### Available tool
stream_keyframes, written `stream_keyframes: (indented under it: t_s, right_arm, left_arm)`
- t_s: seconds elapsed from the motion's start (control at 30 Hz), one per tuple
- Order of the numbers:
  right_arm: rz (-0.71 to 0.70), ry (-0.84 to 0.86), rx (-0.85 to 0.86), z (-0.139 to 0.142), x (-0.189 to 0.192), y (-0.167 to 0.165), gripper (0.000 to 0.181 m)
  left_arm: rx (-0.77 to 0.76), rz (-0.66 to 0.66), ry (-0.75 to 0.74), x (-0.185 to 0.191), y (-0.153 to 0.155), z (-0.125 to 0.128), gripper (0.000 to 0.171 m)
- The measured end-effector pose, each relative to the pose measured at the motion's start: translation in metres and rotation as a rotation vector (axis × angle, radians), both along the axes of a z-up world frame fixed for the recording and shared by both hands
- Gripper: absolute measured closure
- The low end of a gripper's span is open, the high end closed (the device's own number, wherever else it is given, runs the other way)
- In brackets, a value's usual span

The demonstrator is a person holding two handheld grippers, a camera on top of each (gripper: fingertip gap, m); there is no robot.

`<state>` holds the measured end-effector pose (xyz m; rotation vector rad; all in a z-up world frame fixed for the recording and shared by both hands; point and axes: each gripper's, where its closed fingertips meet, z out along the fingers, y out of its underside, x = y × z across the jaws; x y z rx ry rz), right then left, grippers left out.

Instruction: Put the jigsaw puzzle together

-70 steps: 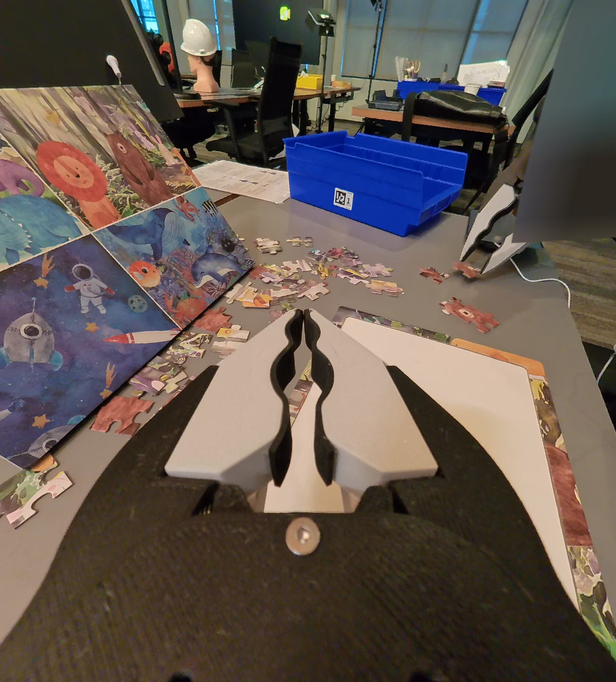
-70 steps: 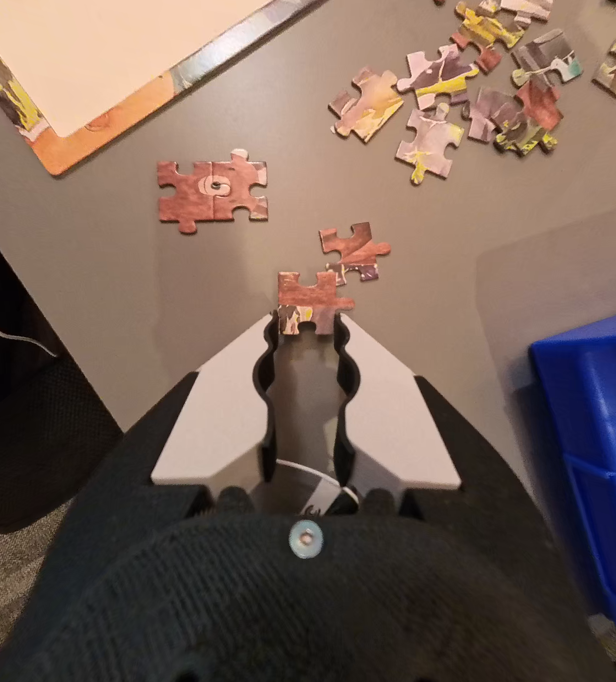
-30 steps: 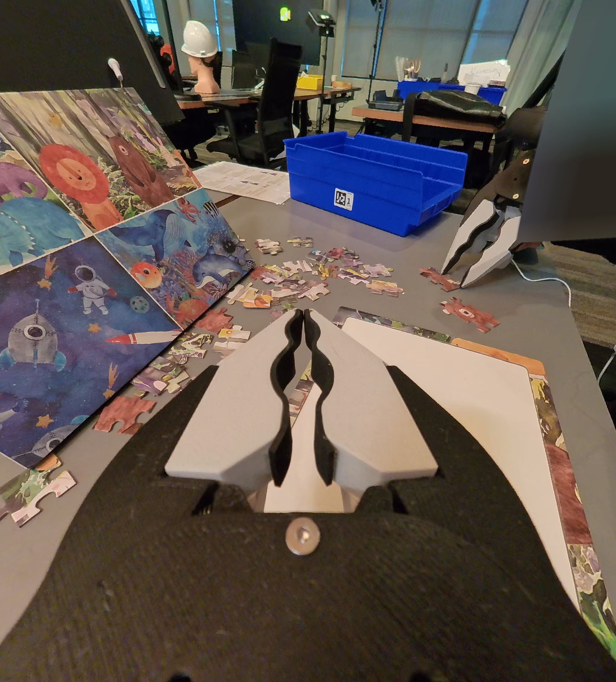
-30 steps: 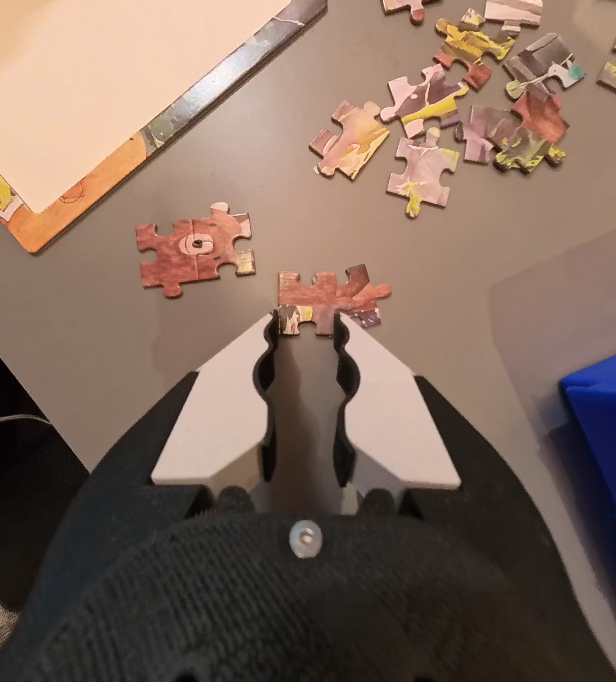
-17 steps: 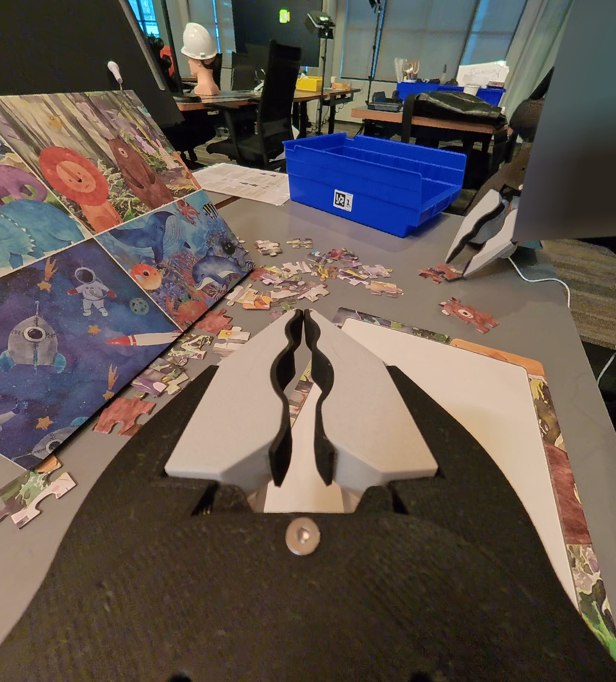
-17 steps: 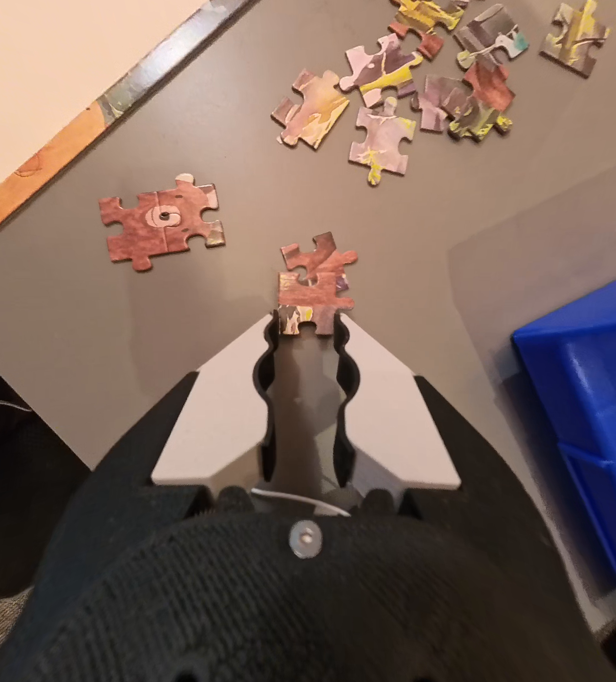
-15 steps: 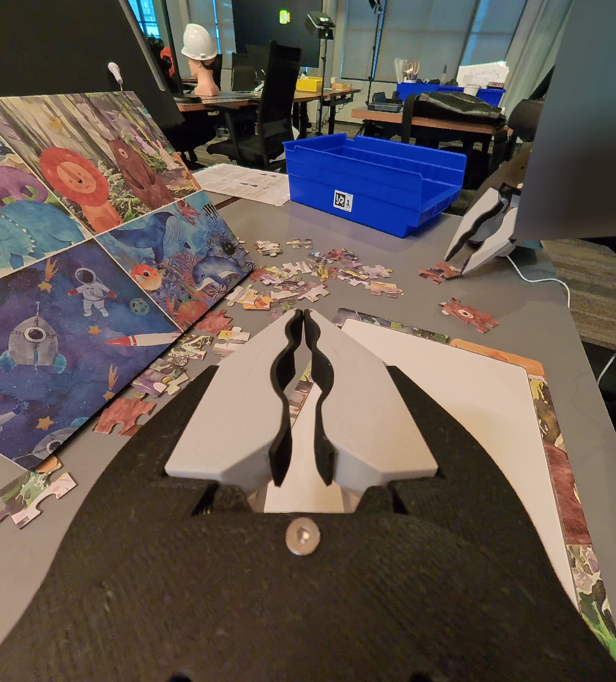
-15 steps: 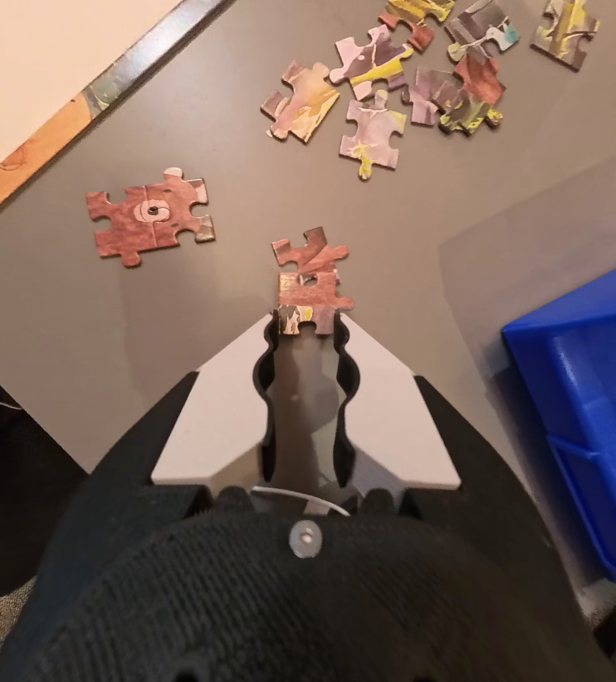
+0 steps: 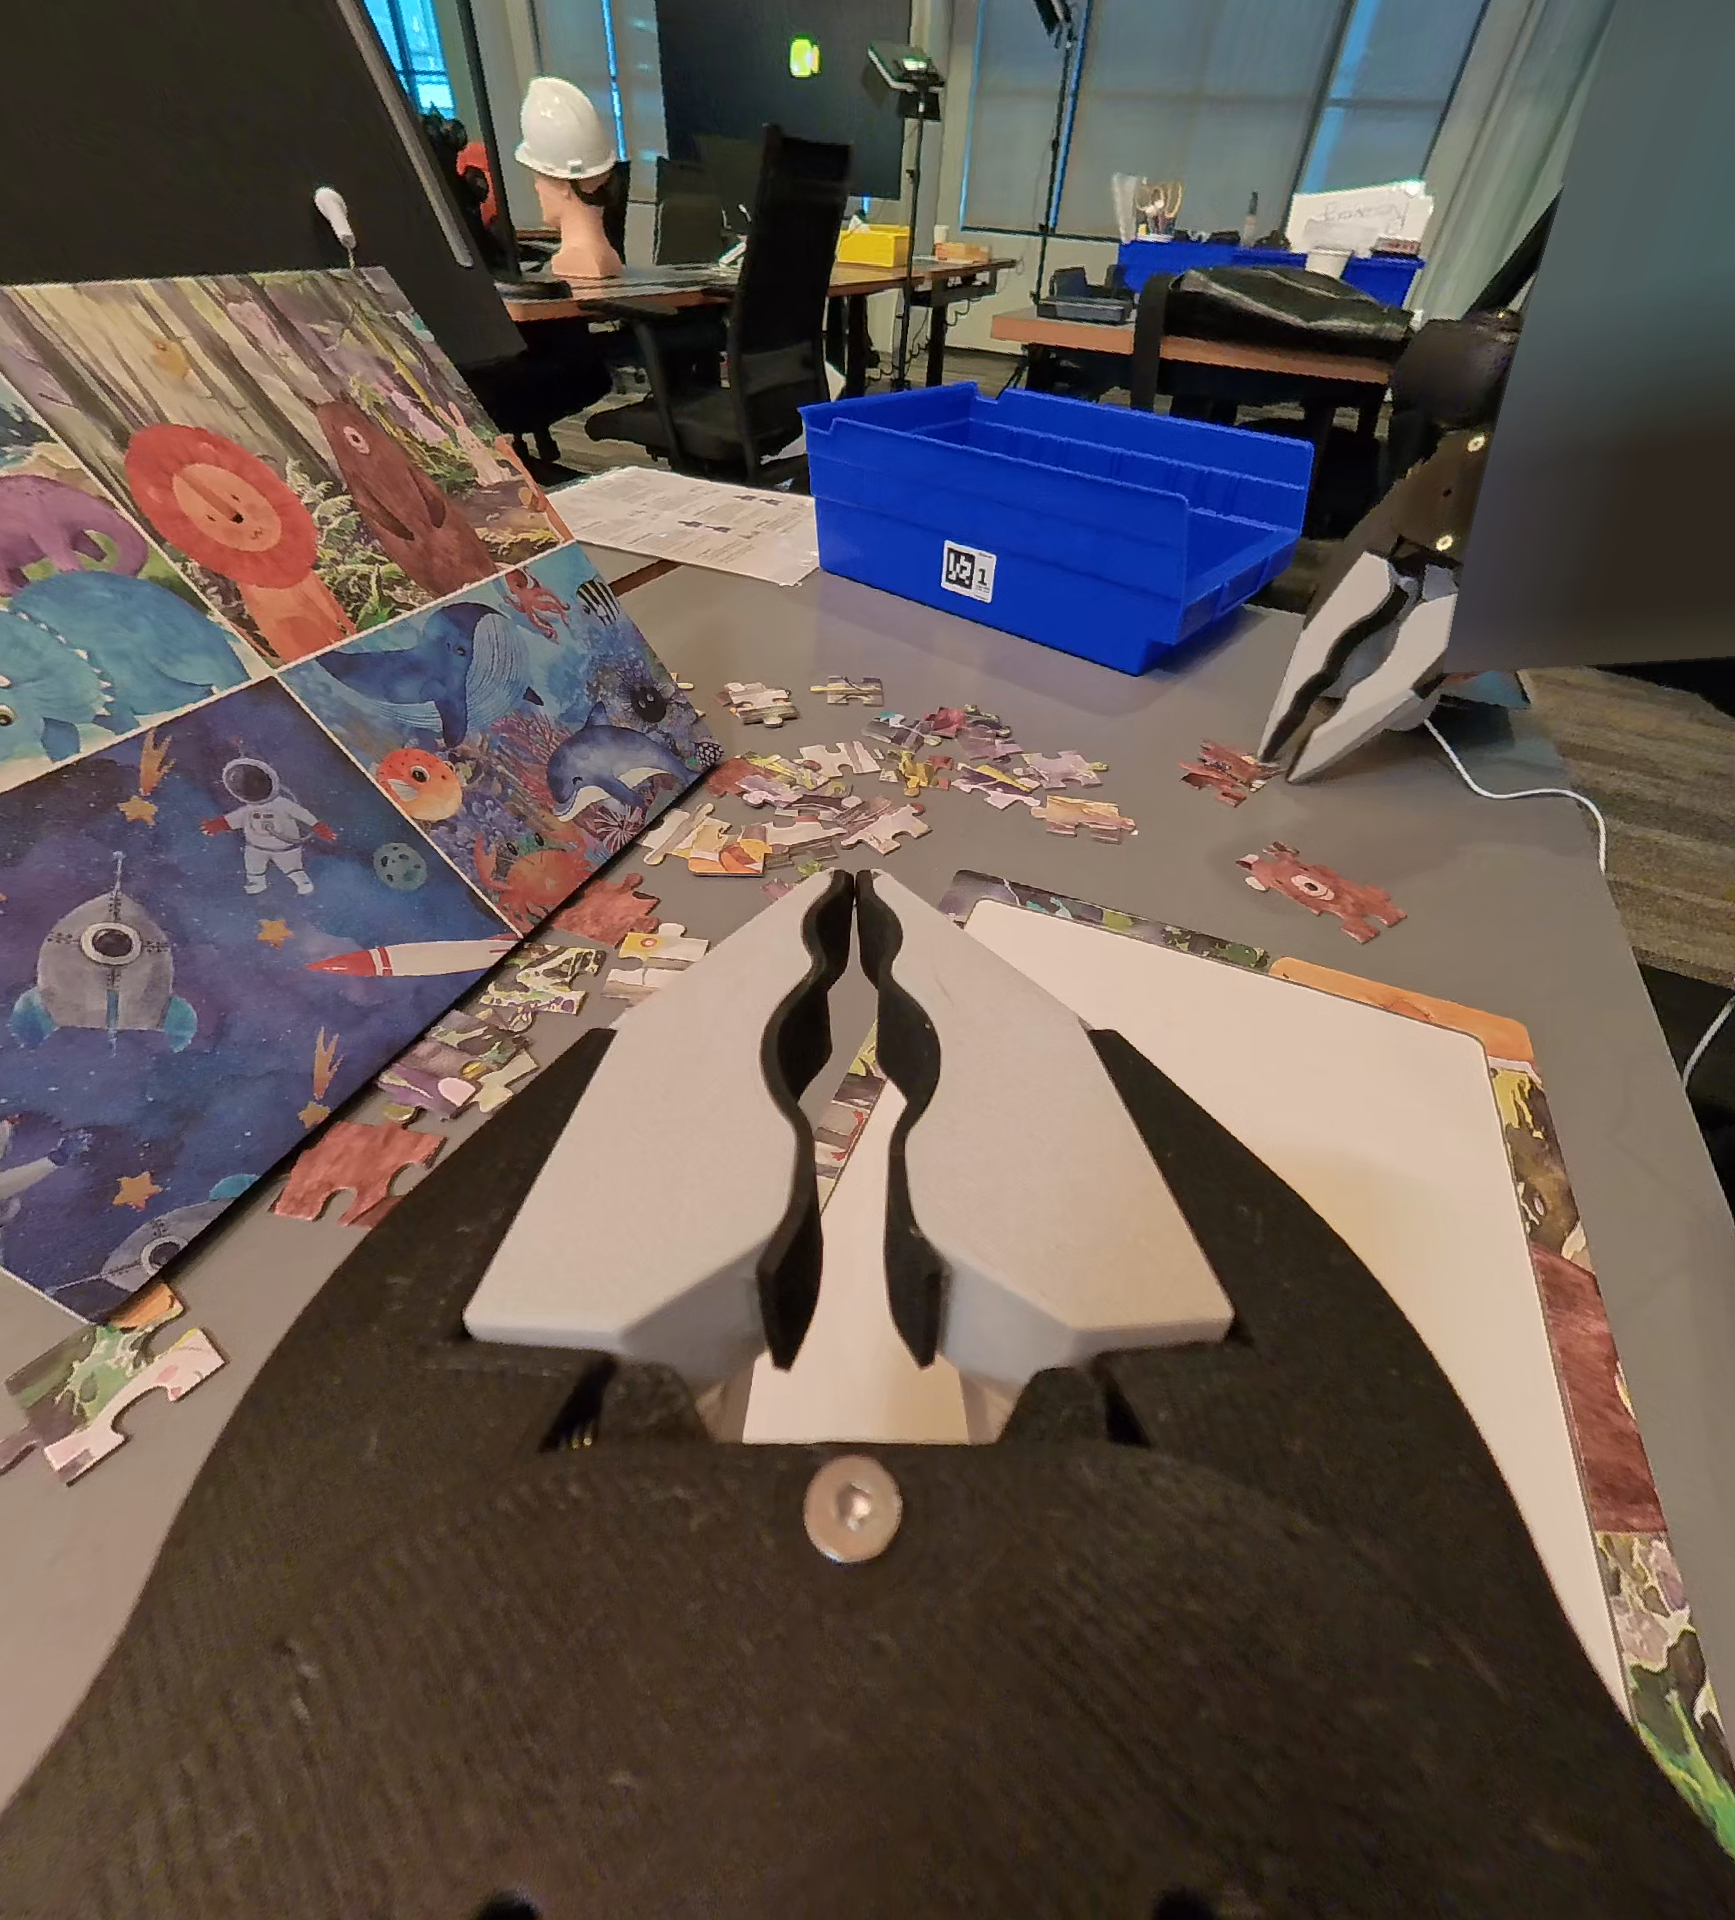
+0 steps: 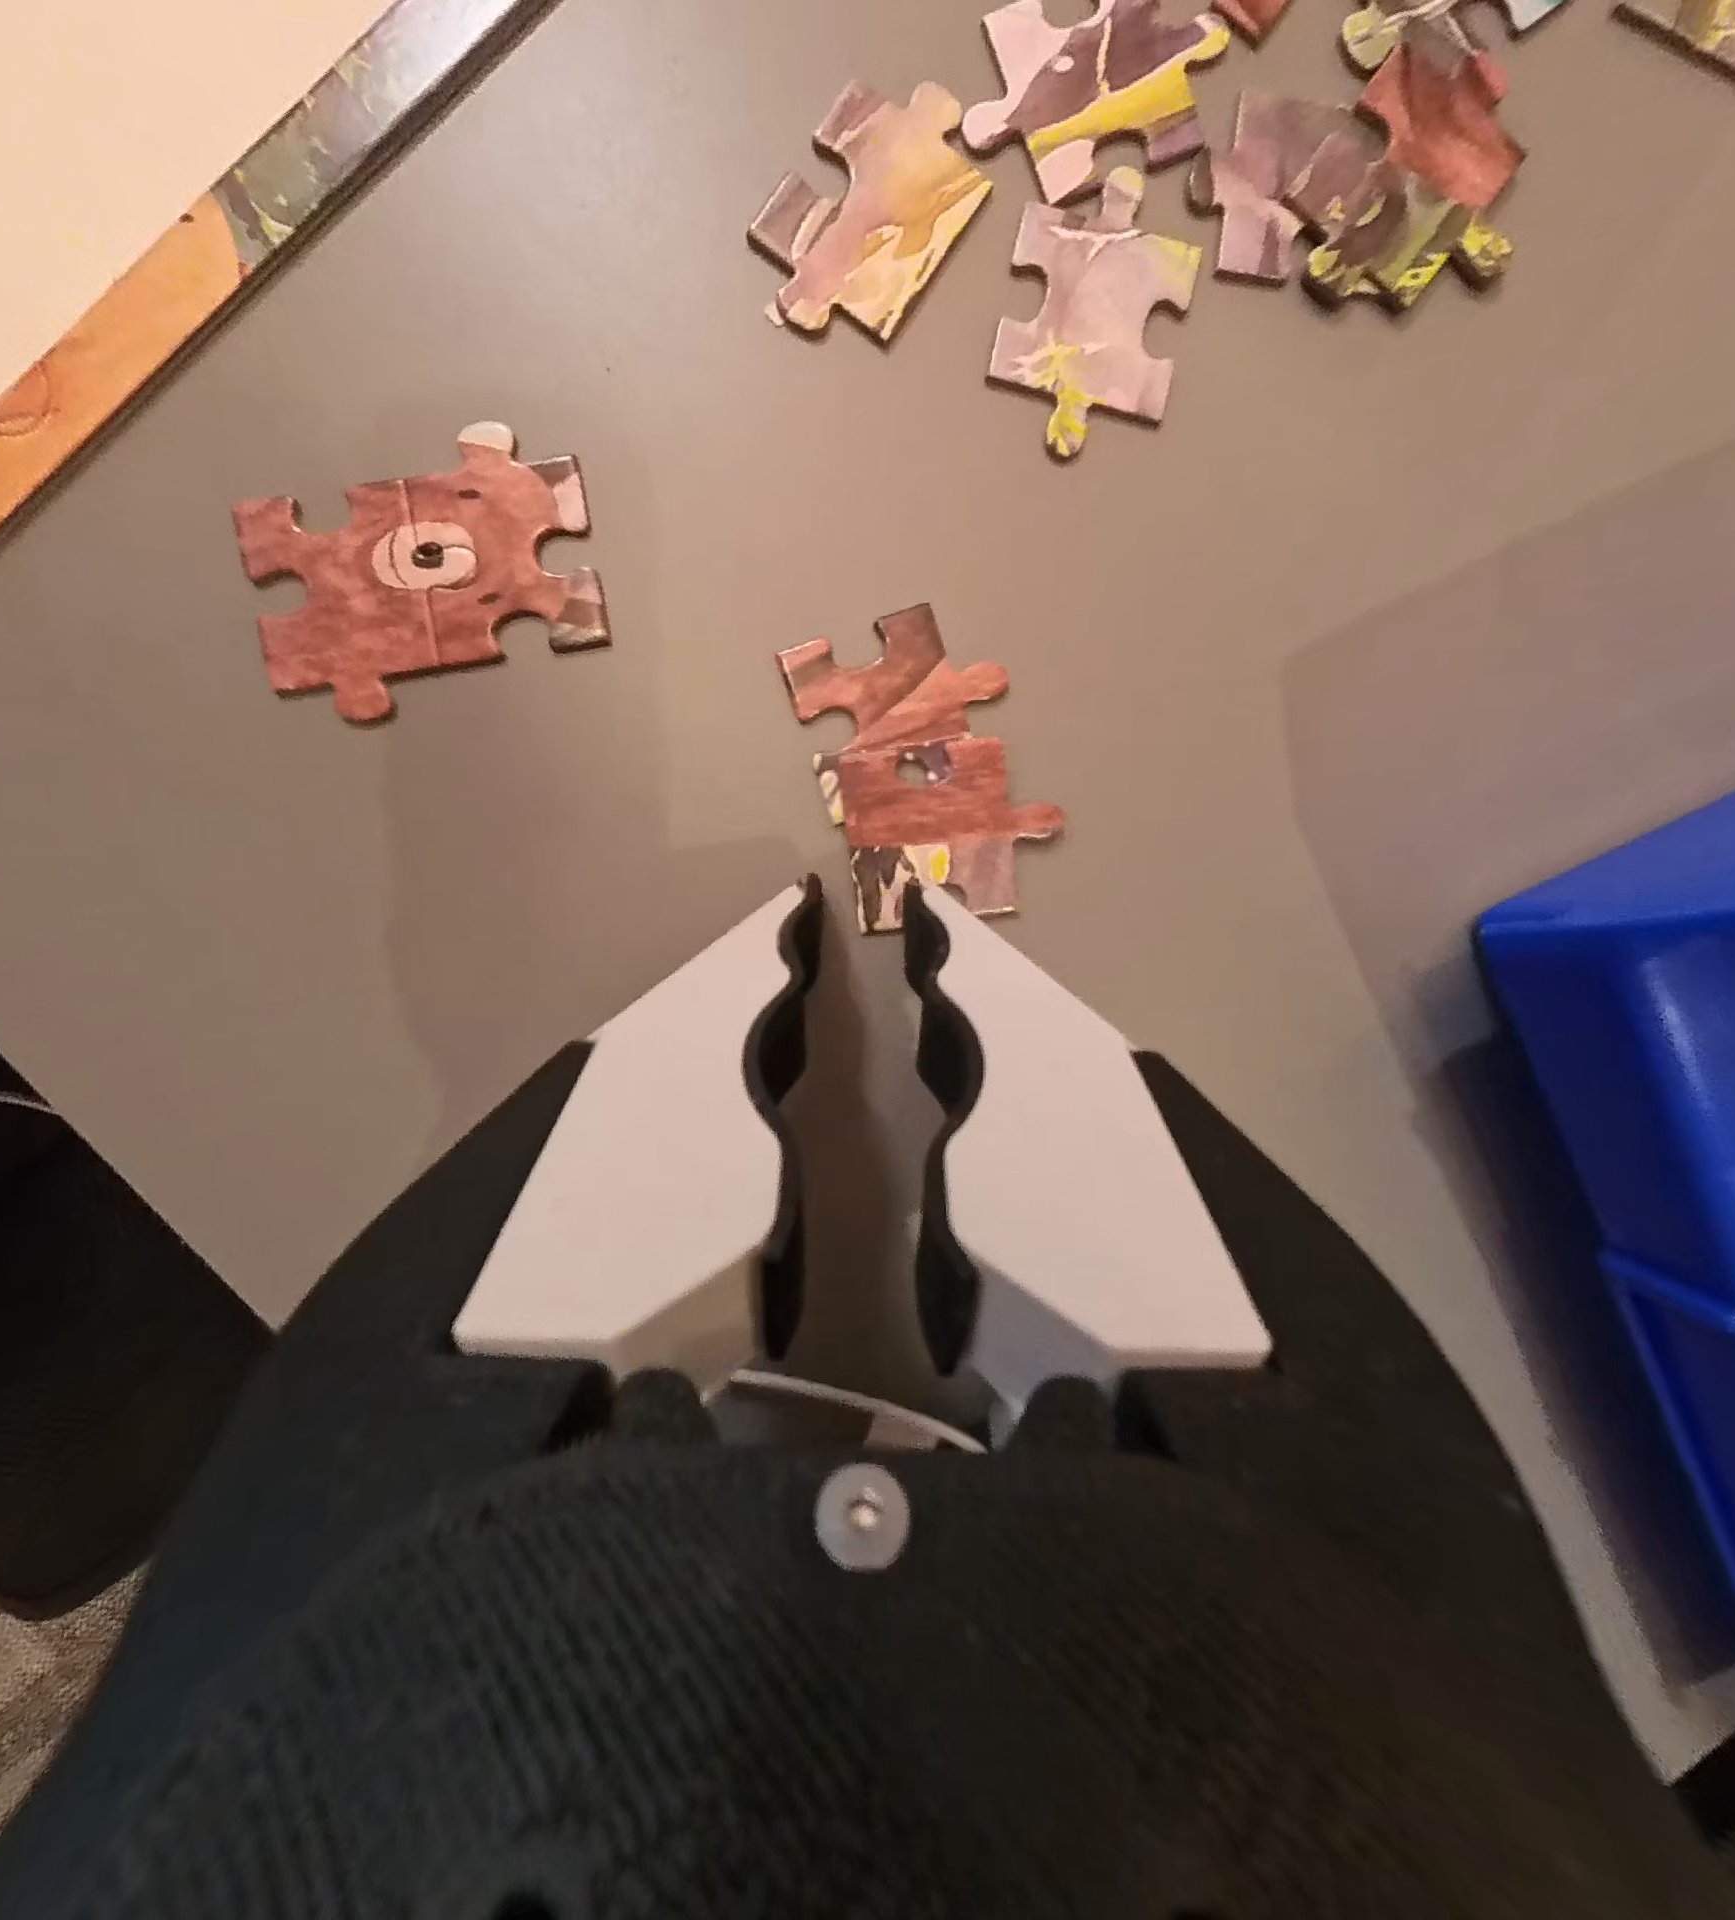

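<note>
Released, brown piece (image 10: 930, 821) lies before slightly open right tool (image 10: 858, 899).

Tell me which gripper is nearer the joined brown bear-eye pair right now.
Right. The right gripper sits on the table just beside the joined brown bear-eye pair. The left gripper hovers over the puzzle tray, farther from it.

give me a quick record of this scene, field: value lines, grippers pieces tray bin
left gripper: jaws nearly closed, empty, hovering over the tray
right gripper: jaws slightly apart, holding nothing
brown piece: on the table just ahead of the right gripper, overlapping a second brown piece
joined bear pair: lying apart, near the tray corner
tray: middle bare, only border filled
loose pieces: scattered on the table
blue bin: on the table behind the pieces
</note>
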<state>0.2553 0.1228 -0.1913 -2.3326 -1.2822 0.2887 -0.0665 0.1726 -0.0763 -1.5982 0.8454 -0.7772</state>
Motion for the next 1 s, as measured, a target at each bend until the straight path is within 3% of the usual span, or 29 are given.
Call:
stream_keyframes:
  t_s: [0.57, 1.0]
  right_arm:
    - [-0.1, -0.12, 0.07, 0.0, 0.025, 0.011, 0.171]
    - [-0.098, -0.049, 0.052, 0.002, 0.011, 0.007, 0.168]
  left_arm:
    - [0.006, -0.001, 0.002, 0.001, -0.001, 0.001, 0.171]
    - [0.006, -0.003, 0.004, 0.002, -0.001, 0.001, 0.171]
